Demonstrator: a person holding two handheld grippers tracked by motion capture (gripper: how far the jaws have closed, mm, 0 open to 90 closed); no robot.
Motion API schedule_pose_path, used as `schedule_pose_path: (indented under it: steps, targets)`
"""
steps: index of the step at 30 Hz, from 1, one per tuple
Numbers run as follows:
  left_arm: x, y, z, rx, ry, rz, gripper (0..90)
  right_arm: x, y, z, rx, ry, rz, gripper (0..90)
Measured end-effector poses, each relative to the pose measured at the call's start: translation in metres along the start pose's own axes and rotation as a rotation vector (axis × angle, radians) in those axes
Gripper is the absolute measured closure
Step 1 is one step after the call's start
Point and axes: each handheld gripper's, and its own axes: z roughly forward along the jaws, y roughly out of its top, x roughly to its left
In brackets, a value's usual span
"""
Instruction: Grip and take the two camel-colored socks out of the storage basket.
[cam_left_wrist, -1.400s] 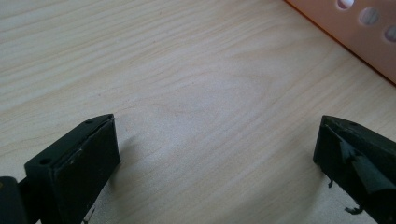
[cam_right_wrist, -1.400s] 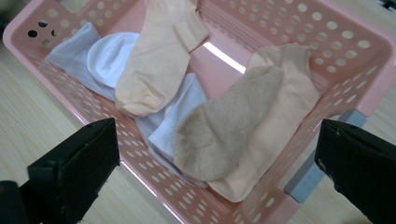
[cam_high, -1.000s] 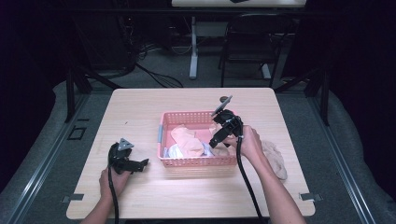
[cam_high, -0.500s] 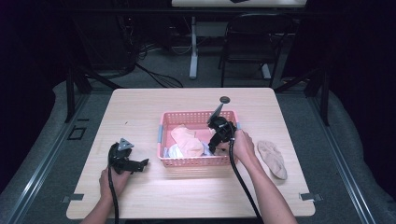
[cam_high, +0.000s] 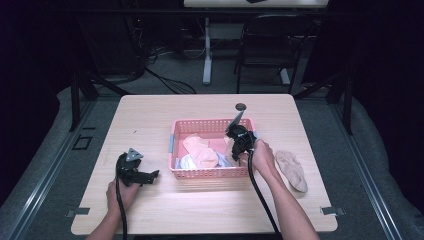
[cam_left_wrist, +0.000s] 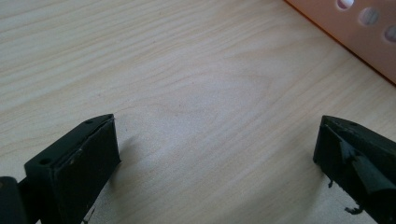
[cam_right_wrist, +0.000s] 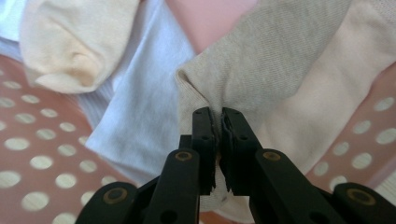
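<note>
Jaws of the right gripper (cam_right_wrist: 218, 122) have just closed, pinching a grey sock (cam_right_wrist: 266, 60) in the pink basket (cam_high: 210, 173); left gripper (cam_left_wrist: 215, 154) gapes wide, empty, over the bench (cam_left_wrist: 187, 70).

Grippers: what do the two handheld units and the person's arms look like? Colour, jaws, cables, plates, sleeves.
Both are black. The left gripper has a grey three-cornered plate on top, blocky black jaws with scuffed flat pads and a black cable trailing back. The right gripper has a grey plate, linked black jaw arms with brass-coloured pivot pins and a black cable. Forearms are bare, no sleeves.
</note>
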Motion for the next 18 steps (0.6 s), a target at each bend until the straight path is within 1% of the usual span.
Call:
schedule_pose_path:
  steps: [1,2,3,4,5,6,7,8,9,10,11,12,13,14,16,17,18]
  targets:
    - [0.0,0.0,0.0,0.0,0.0,0.0,0.0,0.0,0.0,-0.004,0.012,-0.01,-0.022,84.4]
    - [0.0,0.0,0.0,0.0,0.0,0.0,0.0,0.001,0.0,-0.008,0.015,-0.008,-0.023,84.3]
    - [0.0,0.0,0.0,0.0,0.0,0.0,0.0,0.001,0.0,-0.008,0.015,-0.008,-0.023,84.3]
    - [0.0,0.0,0.0,0.0,0.0,0.0,0.0,0.003,-0.001,-0.015,-0.011,-0.006,-0.029,84.3]
    - [0.0,0.0,0.0,0.0,0.0,0.0,0.0,0.003,-0.001,-0.015,-0.011,-0.006,-0.029,84.3]
    - [0.0,0.0,0.0,0.0,0.0,0.0,0.0,0.006,-0.003,-0.022,-0.047,-0.003,-0.014,84.3]
    - [0.0,0.0,0.0,0.0,0.0,0.0,0.0,0.006,-0.003,-0.027,-0.03,-0.009,-0.029,84.2]
    - [0.0,0.0,0.0,0.0,0.0,0.0,0.0,0.006,-0.003,-0.031,-0.041,-0.013,-0.04,84.2]
    - [0.0,0.0,0.0,0.0,0.0,0.0,0.0,0.007,-0.003,-0.037,-0.038,-0.016,-0.05,84.2]
    - [0.0,0.0,0.0,0.0,0.0,0.0,0.0,0.008,-0.004,-0.039,-0.062,-0.016,-0.036,84.2]
    - [0.0,0.0,0.0,0.0,0.0,0.0,0.0,0.008,-0.004,-0.042,-0.069,-0.013,-0.051,84.2]
    - [0.0,0.0,0.0,0.0,0.0,0.0,0.0,0.009,-0.005,-0.047,-0.063,-0.009,-0.049,84.2]
    - [0.0,0.0,0.0,0.0,0.0,0.0,0.0,0.009,-0.005,-0.047,-0.063,-0.009,-0.049,84.2]
    - [0.0,0.0,0.0,0.0,0.0,0.0,0.0,0.009,-0.005,-0.055,-0.062,-0.016,-0.062,84.2]
    - [0.0,0.0,0.0,0.0,0.002,0.001,0.0,0.01,-0.005,-0.061,-0.066,-0.023,-0.069,84.3]
    - [0.0,0.0,0.0,0.0,0.001,0.001,0.0,0.01,-0.005,-0.064,-0.059,-0.02,-0.067,84.2]
    - [0.0,0.0,0.0,0.0,0.001,0.001,0.0,0.011,-0.005,-0.067,-0.068,-0.023,-0.064,84.2]
